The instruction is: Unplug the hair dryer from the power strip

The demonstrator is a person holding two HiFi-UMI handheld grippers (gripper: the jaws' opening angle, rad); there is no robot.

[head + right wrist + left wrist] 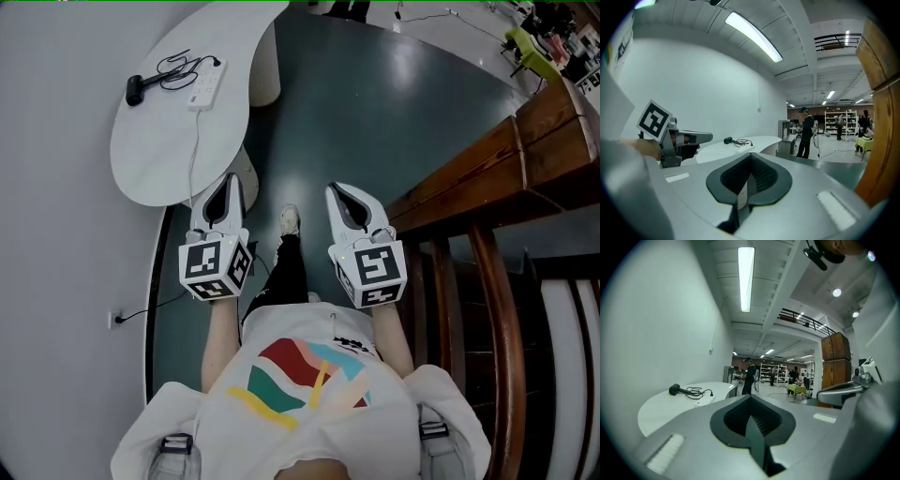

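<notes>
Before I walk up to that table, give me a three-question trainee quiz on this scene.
1. True or false: the hair dryer lies on the white table.
2. Pick one. The left gripper is: A) open; B) shut with nothing between its fingers; C) shut on the hair dryer.
3. In the head view, which white thing lies on the table just right of the hair dryer?

Key: 1 true; 2 B; 3 the power strip.
</notes>
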